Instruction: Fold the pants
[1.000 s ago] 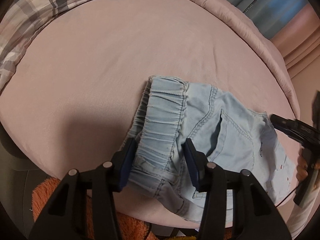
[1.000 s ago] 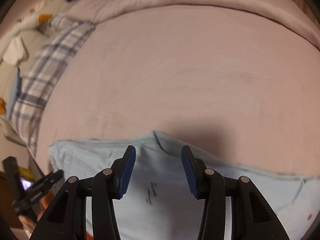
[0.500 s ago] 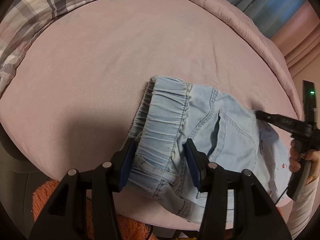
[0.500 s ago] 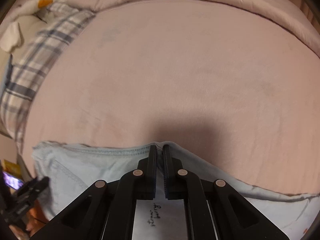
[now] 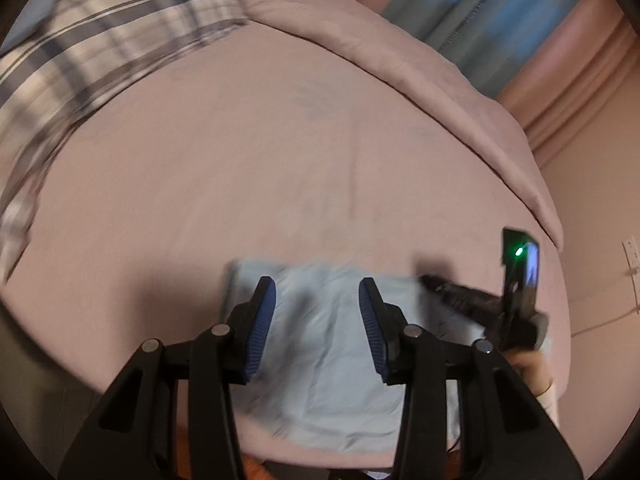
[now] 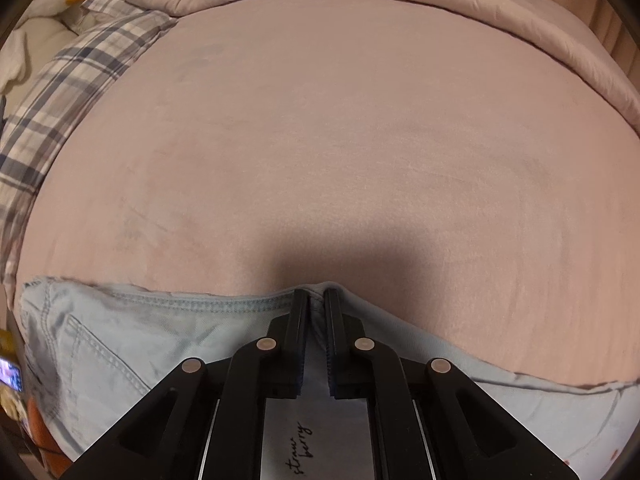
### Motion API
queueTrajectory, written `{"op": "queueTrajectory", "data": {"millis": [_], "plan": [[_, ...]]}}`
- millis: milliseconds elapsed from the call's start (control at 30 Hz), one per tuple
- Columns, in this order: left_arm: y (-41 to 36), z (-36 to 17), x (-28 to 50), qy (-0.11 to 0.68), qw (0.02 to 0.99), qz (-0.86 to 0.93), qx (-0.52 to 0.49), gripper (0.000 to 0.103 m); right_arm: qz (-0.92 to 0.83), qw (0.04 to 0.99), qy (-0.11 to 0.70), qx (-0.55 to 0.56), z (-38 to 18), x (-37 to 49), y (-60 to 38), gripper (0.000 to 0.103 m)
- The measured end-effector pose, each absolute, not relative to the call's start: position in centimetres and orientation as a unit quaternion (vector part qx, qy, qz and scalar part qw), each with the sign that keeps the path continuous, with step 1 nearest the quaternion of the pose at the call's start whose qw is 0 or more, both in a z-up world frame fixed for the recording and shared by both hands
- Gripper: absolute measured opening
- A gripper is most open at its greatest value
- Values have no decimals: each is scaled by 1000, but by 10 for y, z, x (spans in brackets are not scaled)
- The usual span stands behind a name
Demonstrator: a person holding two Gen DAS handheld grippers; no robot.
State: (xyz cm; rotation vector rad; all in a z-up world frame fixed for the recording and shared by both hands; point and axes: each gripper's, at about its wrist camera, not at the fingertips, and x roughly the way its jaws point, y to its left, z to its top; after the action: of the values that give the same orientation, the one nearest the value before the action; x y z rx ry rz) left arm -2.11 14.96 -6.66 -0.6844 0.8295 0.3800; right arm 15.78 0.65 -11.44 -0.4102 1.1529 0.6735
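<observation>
While the pink bed (image 6: 320,140) fills both views beyond the fingers, only our right wrist camera shows the one pair of light-blue pants (image 6: 120,344) sharply, with a stitched seam and a pocket to the left of the fingers; the left wrist camera shows the same pants (image 5: 320,360) blurred, lying below and between its fingers. Only the left view shows a person's hand (image 5: 532,372) and the curtains (image 5: 500,28) at upper right; both show one plaid pillow (image 6: 72,88) far to the left. Our right gripper (image 6: 316,304) has its two fingers pressed nearly together, pinching a raised fold at the far edge of the pants. Our left gripper (image 5: 316,300) has just been closing, yet its two blue pads (image 5: 262,328) stand partly spread, and we cannot tell whether they touch the denim seen between them.
</observation>
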Motion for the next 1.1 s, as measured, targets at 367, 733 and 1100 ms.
{"op": "queueTrajectory", "data": {"millis": [367,733,1100], "plan": [[128,-163,76,507,781,129,-341,8,319,765,536,-163,-116,161,0,5],[134,-170,47,485,789,145,-348,4,311,779,521,-159,-110,162,-12,5],[138,-160,33,488,779,152,-362,5,207,836,473,-184,-93,173,-35,5]]}}
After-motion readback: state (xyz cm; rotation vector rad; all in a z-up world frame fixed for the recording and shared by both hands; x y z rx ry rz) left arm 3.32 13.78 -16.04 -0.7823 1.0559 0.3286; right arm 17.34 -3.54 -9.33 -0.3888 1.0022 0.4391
